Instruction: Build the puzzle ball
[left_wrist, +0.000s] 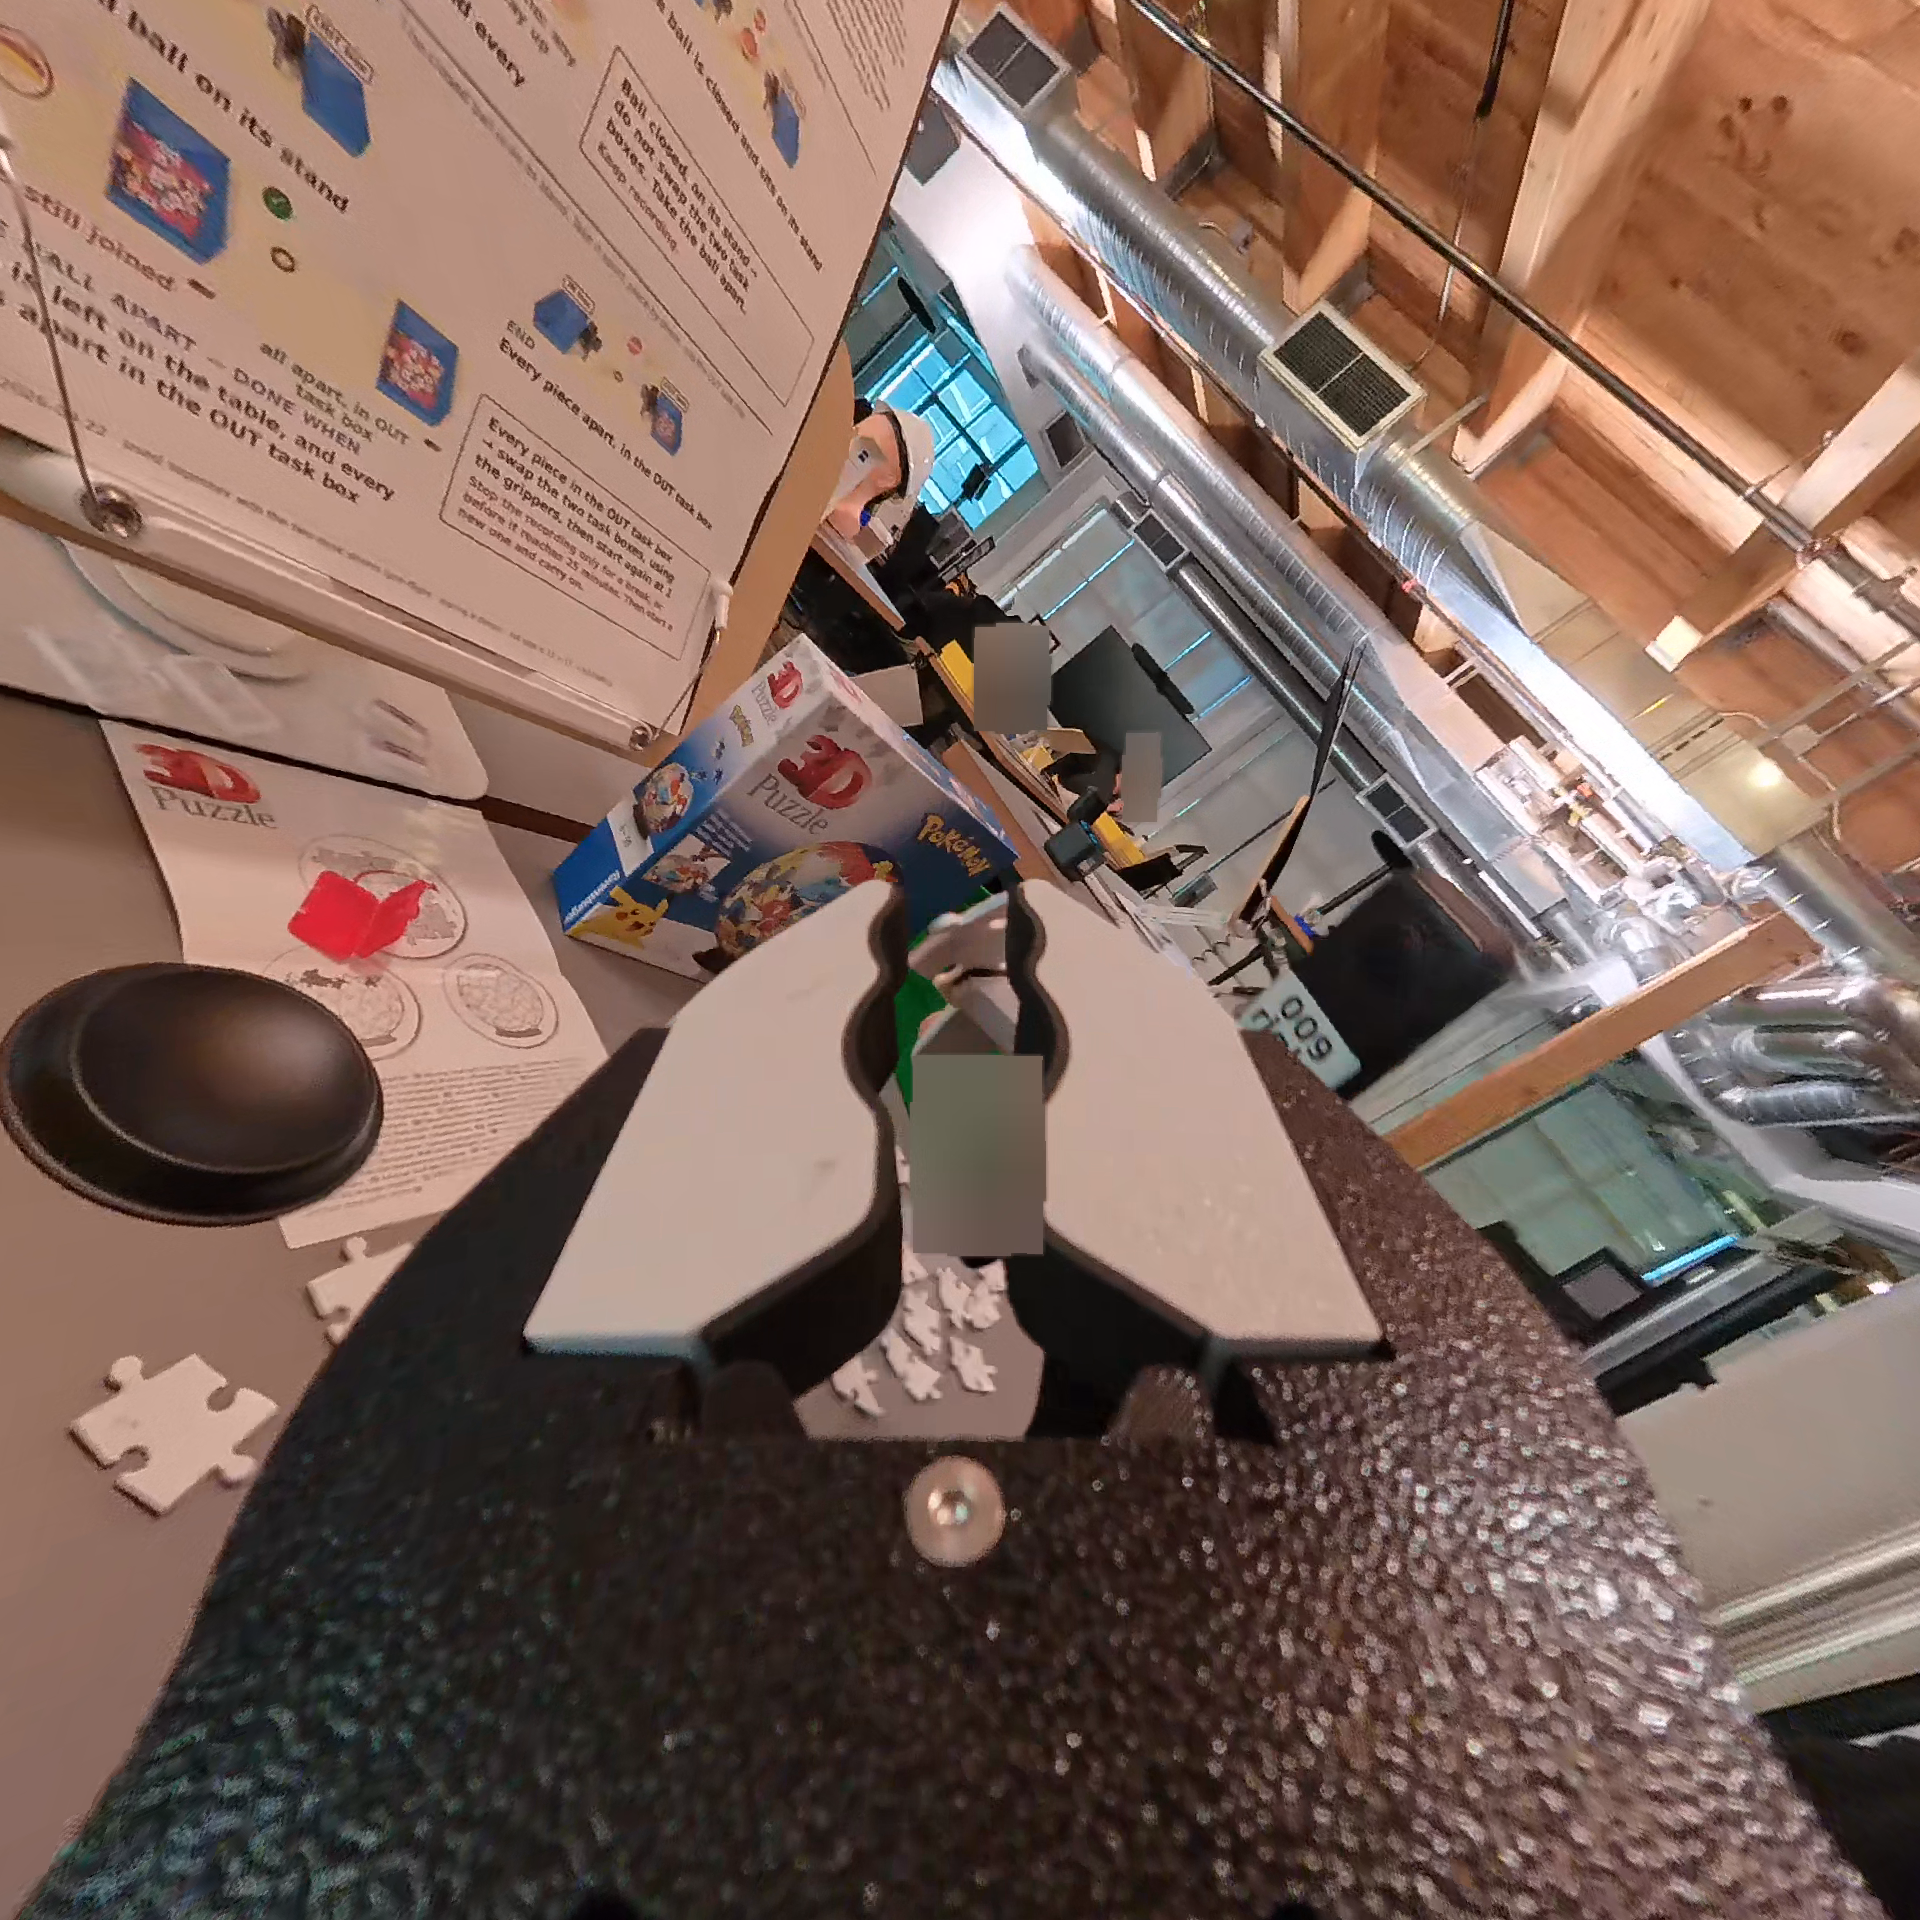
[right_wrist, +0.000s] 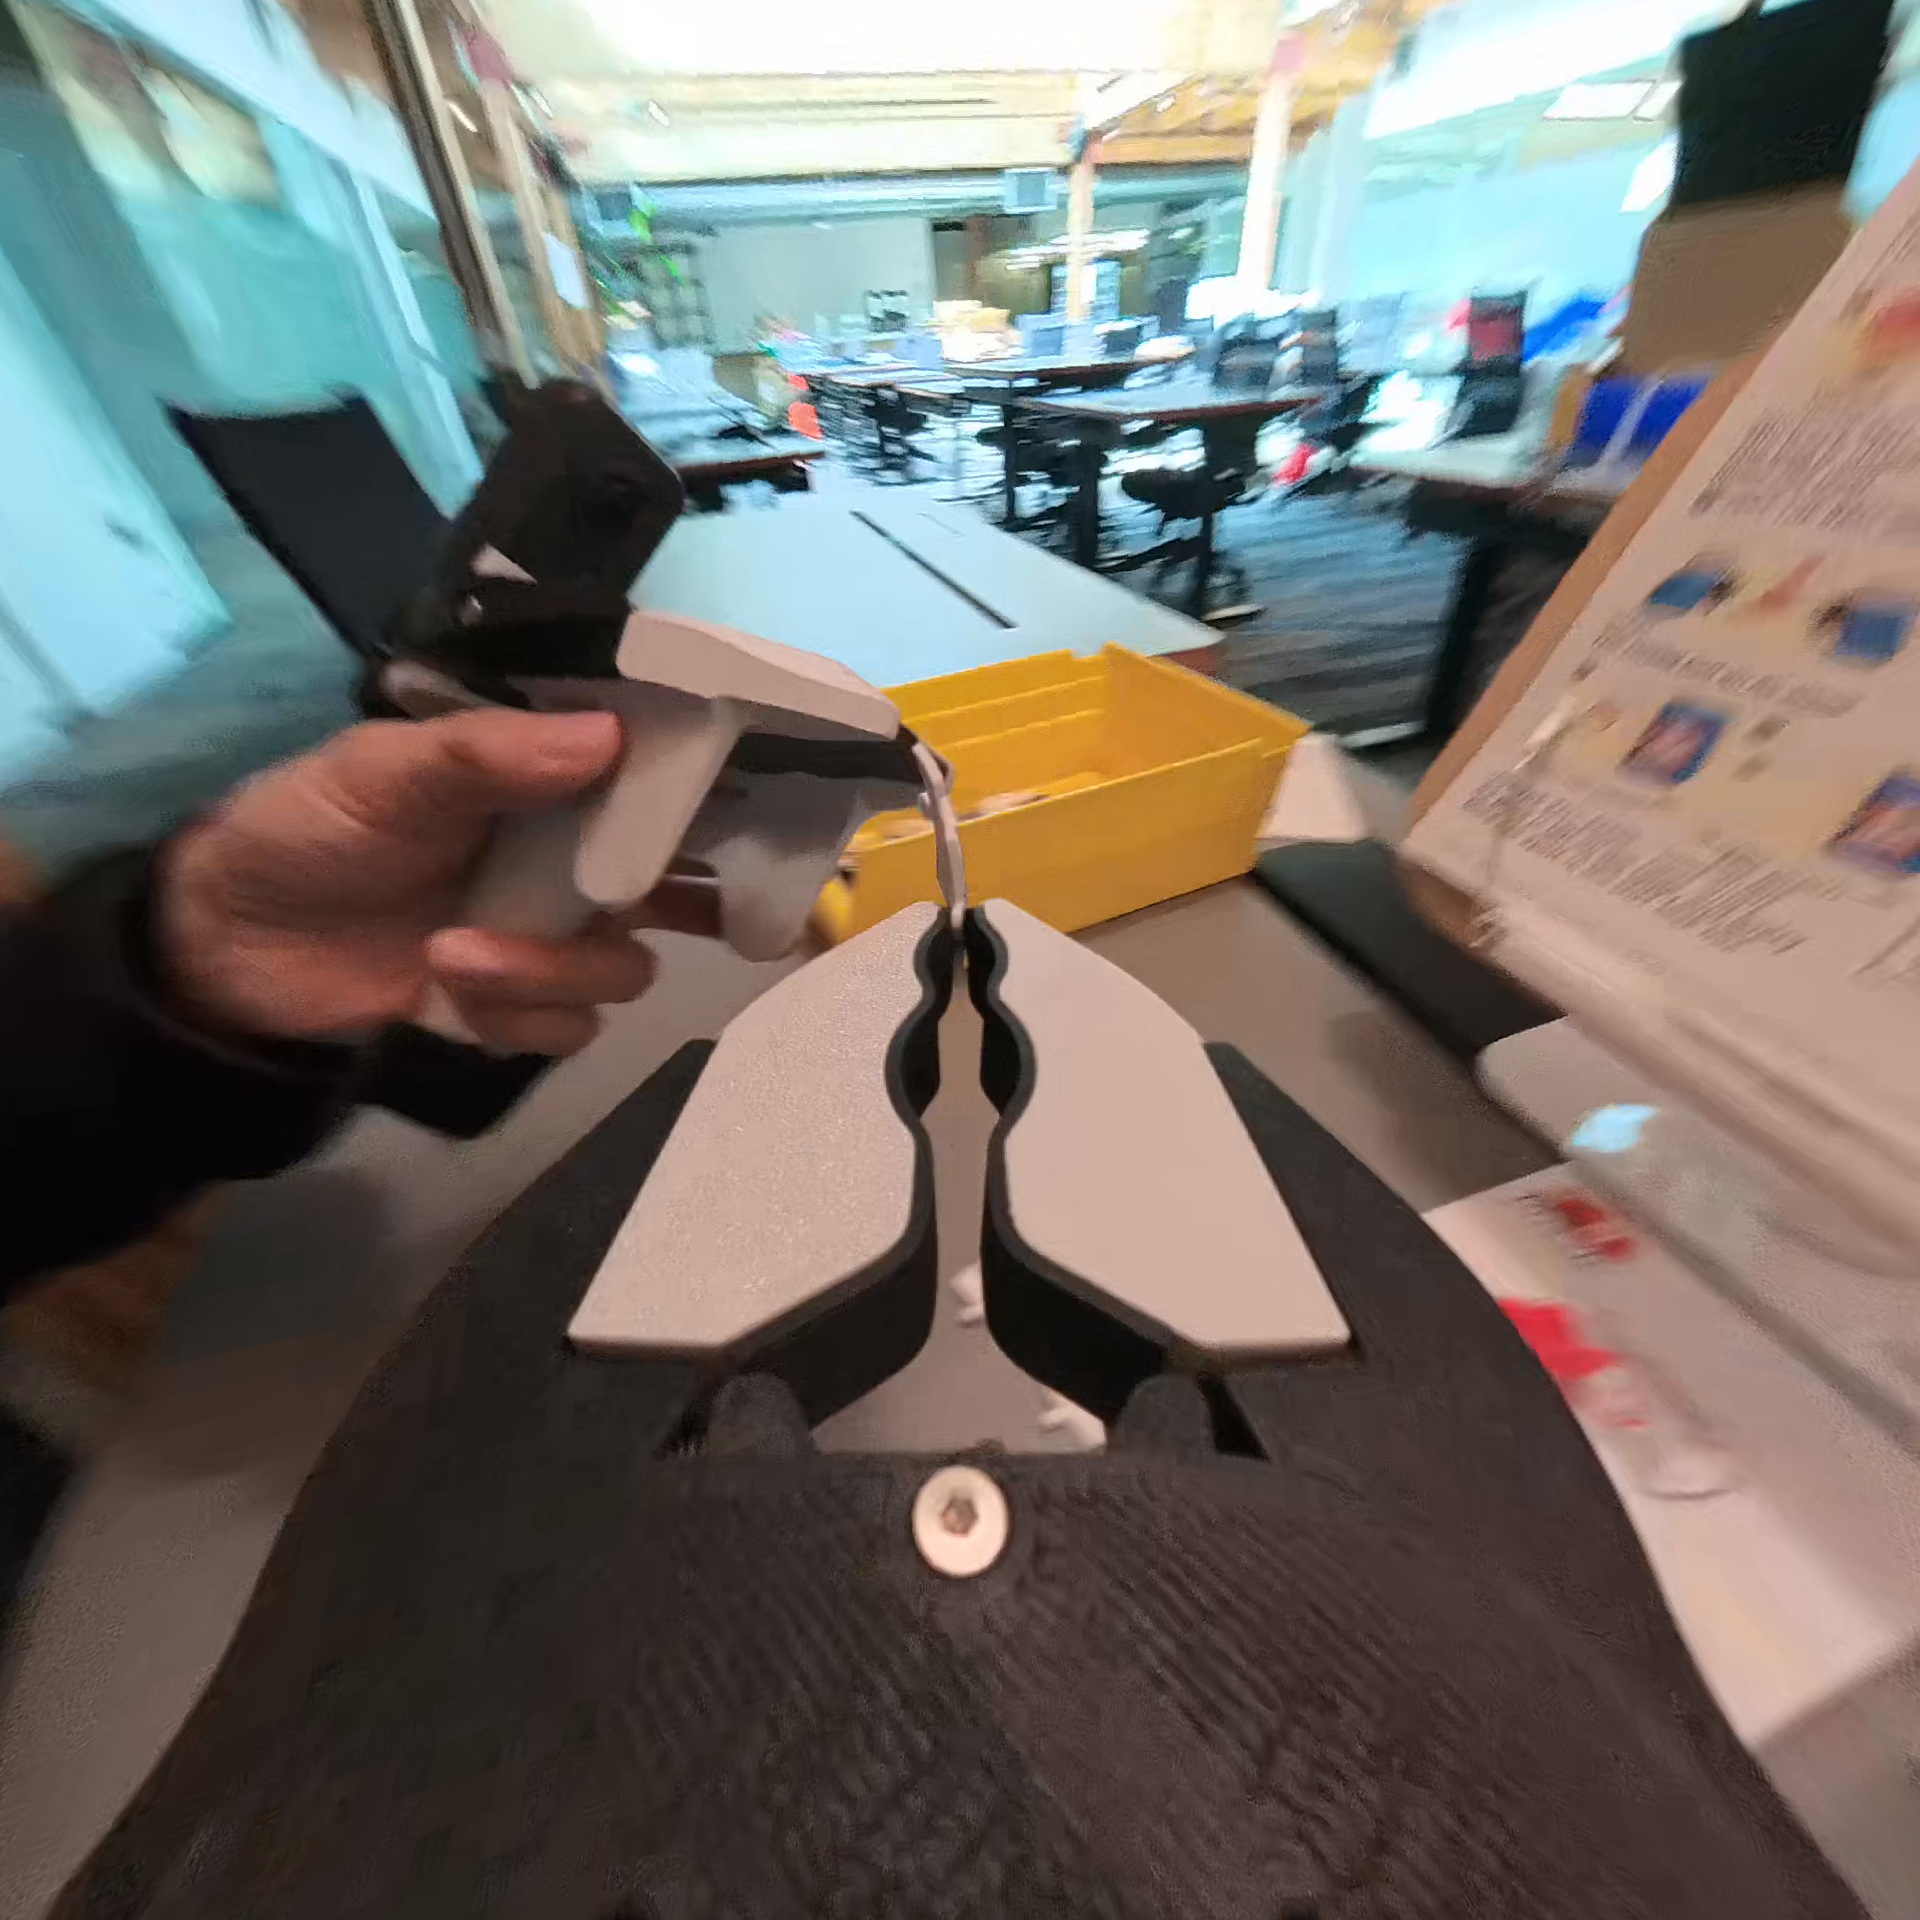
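My left gripper (left_wrist: 958, 914) is shut on the edge of a white puzzle piece (left_wrist: 956, 940) at its tips. In the right wrist view a hand holds that left gripper (right_wrist: 899, 732) at the left, and the white curved piece (right_wrist: 943, 831) hangs from its tips down into my right gripper (right_wrist: 954, 920), which is shut on its lower end. Both grippers are raised above the grey table. Loose white pieces (left_wrist: 171, 1429) lie at the left, and a small pile (left_wrist: 925, 1340) lies under the left gripper. A black round stand (left_wrist: 187, 1081) sits at the left.
A leaflet (left_wrist: 416, 935) with a red plastic part (left_wrist: 348, 909) on it lies behind the stand. The blue puzzle box (left_wrist: 790, 821) stands beyond it, under a white instruction board (left_wrist: 416, 260). A yellow bin (right_wrist: 1091, 769) sits ahead of the right gripper. Both grippers' tips are close together, under 4 cm apart.
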